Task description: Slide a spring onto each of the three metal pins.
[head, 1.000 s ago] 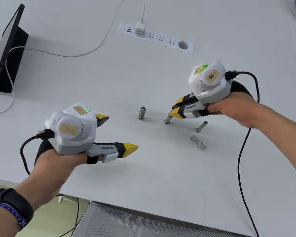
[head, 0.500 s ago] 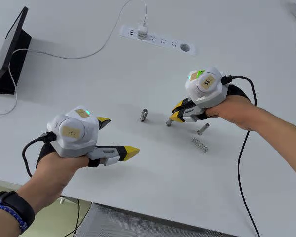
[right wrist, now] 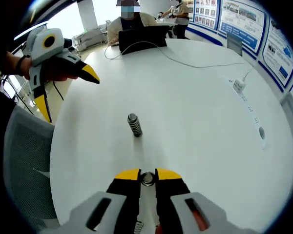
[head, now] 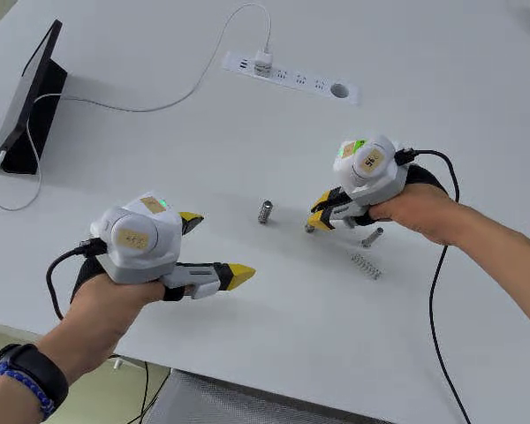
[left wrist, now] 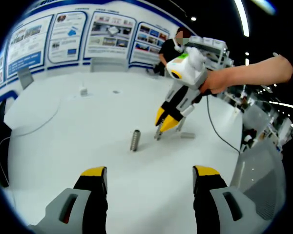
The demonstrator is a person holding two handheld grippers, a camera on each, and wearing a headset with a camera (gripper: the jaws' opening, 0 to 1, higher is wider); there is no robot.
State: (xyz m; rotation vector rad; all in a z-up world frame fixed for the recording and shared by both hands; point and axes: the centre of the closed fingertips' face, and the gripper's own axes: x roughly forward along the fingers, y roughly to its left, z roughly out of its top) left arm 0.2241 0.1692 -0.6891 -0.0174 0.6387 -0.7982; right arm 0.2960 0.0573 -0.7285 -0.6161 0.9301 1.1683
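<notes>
An upright metal pin with a spring on it stands mid-table, also seen as the sprung pin and the sprung pin. My right gripper is shut on a second metal pin, whose lower end touches the table. Just right of it lie a bare pin and a loose spring. My left gripper hovers open and holds nothing, down-left of the sprung pin, with its jaws wide apart. The right gripper also appears in the left gripper view.
A white power strip with a plugged cable lies at the back. A dark screen stands at the far left. The table's front edge runs close below the left hand, with a mesh chair under it. A person sits at a laptop across the table.
The head camera has shifted a little. The right gripper stays shut on the same pin and the left gripper stays open in about the same spot.
</notes>
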